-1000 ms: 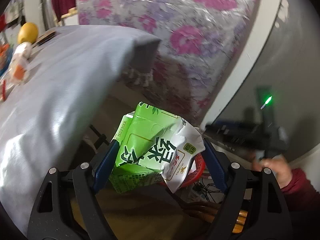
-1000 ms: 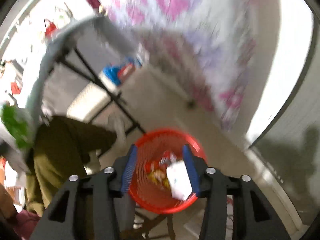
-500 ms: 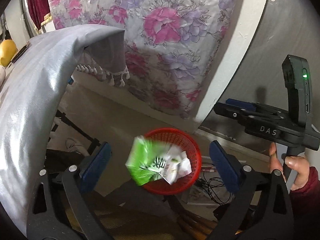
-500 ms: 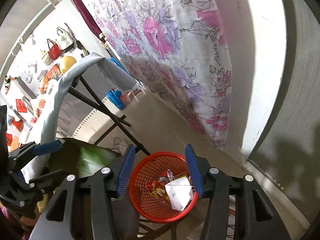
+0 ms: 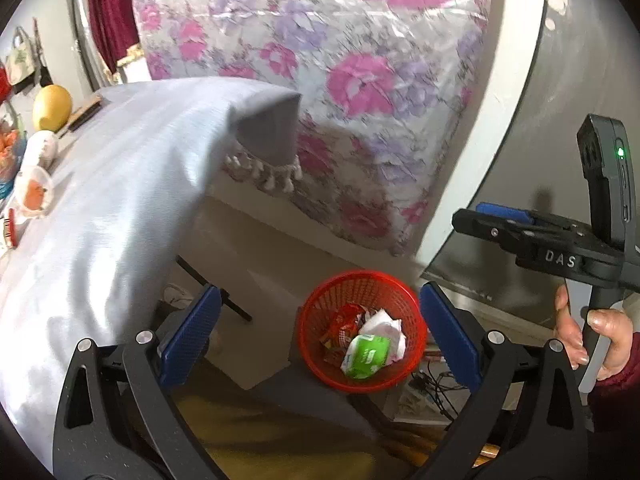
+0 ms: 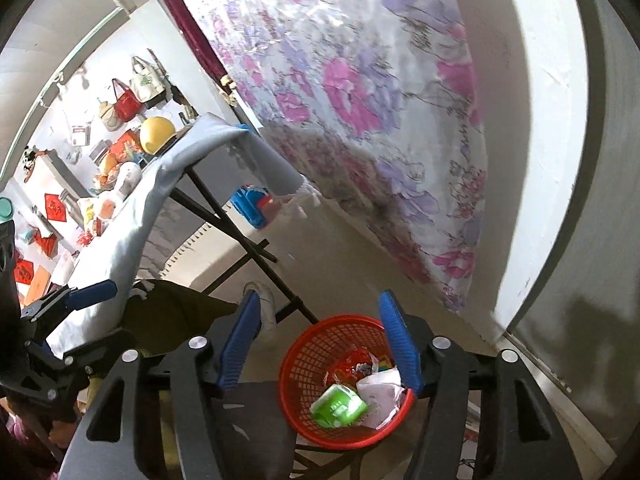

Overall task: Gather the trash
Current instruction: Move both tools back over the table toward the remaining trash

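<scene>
Green carton (image 5: 367, 356) lying crumpled in the red basket (image 5: 320, 312), on top of a white wrapper (image 5: 386, 326) and red-and-yellow packets (image 5: 344, 322); print on the carton too small to read here. Same carton (image 6: 339, 400) seen from the right wrist view at the near side of the basket (image 6: 304, 360), white wrapper (image 6: 380, 392) just beside it, touching. Basket standing on a low grey surface (image 5: 280, 380), near a floral sheet (image 5: 340, 80) hung against the wall. Left gripper (image 5: 318, 344) hovering above the basket, jaws spread wide after just opening, nothing between the blue pads (image 5: 188, 340), carton well below them. Right gripper (image 6: 320, 348) also above the basket, jaws apart and just opened further, empty, blue pads (image 6: 400, 344) framing the basket rim. In the left view, right gripper's body off to the right, gripped by a hand (image 5: 592, 336) with a dark red sleeve, white letters "DAS" readable on its black housing (image 5: 560, 258), green light lit on the upright handle. To the left, table under a pale grey cloth (image 5: 112, 200) with a tasselled corner, bearing a yellow round fruit (image 5: 52, 108) and orange-and-white packs (image 5: 34, 192). On the far wall in the right view, hanging tote bags (image 6: 136, 92) and red paper squares (image 6: 54, 208), writing on them unreadable.
</scene>
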The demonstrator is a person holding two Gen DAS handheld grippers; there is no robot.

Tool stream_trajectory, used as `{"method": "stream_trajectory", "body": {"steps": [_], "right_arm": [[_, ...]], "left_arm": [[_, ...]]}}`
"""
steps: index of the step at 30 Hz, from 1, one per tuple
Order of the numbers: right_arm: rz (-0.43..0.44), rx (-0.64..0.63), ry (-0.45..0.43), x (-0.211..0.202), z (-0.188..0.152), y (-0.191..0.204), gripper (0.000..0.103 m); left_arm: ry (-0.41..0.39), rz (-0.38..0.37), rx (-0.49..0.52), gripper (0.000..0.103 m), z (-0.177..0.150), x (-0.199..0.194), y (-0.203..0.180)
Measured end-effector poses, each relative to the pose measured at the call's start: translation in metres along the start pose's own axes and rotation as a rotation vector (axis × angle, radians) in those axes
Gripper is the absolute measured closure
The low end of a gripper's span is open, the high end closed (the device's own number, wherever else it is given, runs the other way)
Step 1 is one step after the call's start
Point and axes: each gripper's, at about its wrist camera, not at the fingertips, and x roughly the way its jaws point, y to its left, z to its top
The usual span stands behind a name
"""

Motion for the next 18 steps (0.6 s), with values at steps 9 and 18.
{"method": "stream_trajectory", "body": {"steps": [9, 18], "right_arm": [[-0.035, -0.093, 0.048, -0.001, -0.002, 0.027, 0.011], [-0.001, -0.124, 0.044, -0.002, 0.004, 0.052, 0.008]], "left_arm": [[-0.041, 0.029, -0.049, 0.007, -0.002, -0.020, 0.016], [-0.089, 0.073, -0.125, 0.007, -0.007, -0.038, 0.051]]}}
